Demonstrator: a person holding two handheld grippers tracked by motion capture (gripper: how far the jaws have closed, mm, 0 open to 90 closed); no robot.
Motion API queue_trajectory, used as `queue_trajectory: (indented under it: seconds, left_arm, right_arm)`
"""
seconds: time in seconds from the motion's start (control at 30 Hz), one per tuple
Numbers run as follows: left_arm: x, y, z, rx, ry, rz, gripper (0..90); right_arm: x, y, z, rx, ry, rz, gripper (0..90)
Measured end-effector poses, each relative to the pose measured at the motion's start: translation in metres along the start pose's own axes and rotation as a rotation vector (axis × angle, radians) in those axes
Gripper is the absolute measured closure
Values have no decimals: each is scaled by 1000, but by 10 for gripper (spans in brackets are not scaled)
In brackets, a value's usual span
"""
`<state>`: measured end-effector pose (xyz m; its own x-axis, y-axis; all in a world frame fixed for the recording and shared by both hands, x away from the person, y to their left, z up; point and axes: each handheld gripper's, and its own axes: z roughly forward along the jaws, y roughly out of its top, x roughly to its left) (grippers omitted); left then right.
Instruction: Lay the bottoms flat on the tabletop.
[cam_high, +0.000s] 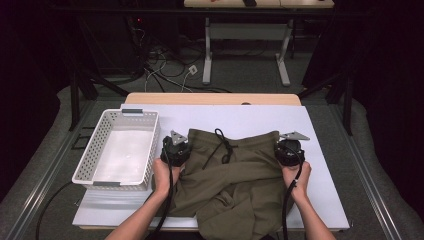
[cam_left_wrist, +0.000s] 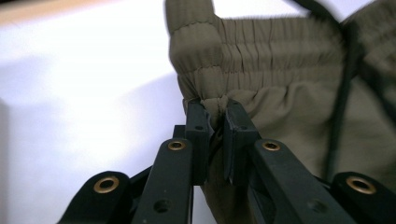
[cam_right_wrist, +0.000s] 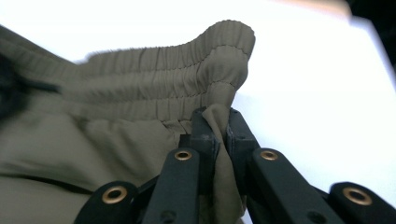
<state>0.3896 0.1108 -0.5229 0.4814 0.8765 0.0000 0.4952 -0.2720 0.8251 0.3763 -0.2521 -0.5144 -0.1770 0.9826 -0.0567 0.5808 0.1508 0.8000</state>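
Olive shorts (cam_high: 235, 180) hang over the near table (cam_high: 320, 150) edge, waistband spread toward the far side — black drawstring (cam_high: 223, 145) lying loose at its middle. Your left tongs (cam_left_wrist: 215, 116) pinch the waistband's left corner; your right tongs (cam_right_wrist: 215, 122) pinch its right corner, both clamped on fabric. Beside your left hand (cam_high: 164, 175) sits a white basket (cam_high: 95, 145).

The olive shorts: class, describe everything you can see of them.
The olive shorts are thin woven-looking fabric with a gathered elastic waistband and a black drawcord. They lie rumpled on the white table, legs hanging over the near edge. The left claw and right claw each pinch a side just below the waistband.
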Motion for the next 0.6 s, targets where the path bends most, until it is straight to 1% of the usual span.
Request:
queue_trajectory:
  seconds: [0.07, 0.13, 0.17, 0.2, 0.23, 0.27, 0.33, 0.37, 0.4, 0.43, 0.5, 0.57, 0.6]
  left_arm:
    - [-1, 7, -9, -66, 38, -12, 826]
    - [0, 14, -18, -127, 65, -51, 826]
    - [1, 15, -20, -148, 77, -62, 826]
    - [2, 17, -24, -178, 94, -84, 826]
    - [2, 17, -26, -193, 102, -97, 826]
    - [2, 16, -27, -206, 111, -110, 826]
    - [0, 12, -27, -214, 117, -135, 825]
    - [-1, 10, -27, -208, 123, -135, 826]
    - [-2, 7, -26, -208, 122, -144, 826]
    - [-4, 4, -26, -201, 126, -145, 826]
    - [-7, 0, -24, -192, 128, -135, 825]
    - [-9, -4, -23, -185, 130, -129, 826]
    - [-9, -4, -23, -189, 132, -131, 826]
  right_arm:
    - [8, 11, -11, -78, -2, 11, 854]
    - [17, 22, -21, -156, -15, 10, 854]
    - [22, 26, -24, -188, -25, 16, 854]
    - [25, 29, -26, -205, -36, 18, 854]
    - [30, 32, -28, -219, -57, 10, 854]
    - [33, 33, -28, -230, -66, 6, 855]
    - [38, 31, -27, -224, -75, 6, 855]
    - [40, 28, -26, -220, -79, 4, 855]
    - [42, 25, -25, -211, -79, -1, 855]
    - [44, 21, -24, -205, -78, -6, 855]
    - [47, 14, -23, -185, -73, -21, 855]
    - [50, 9, -22, -175, -60, -28, 855]
    - [51, 7, -22, -171, -58, -39, 855]
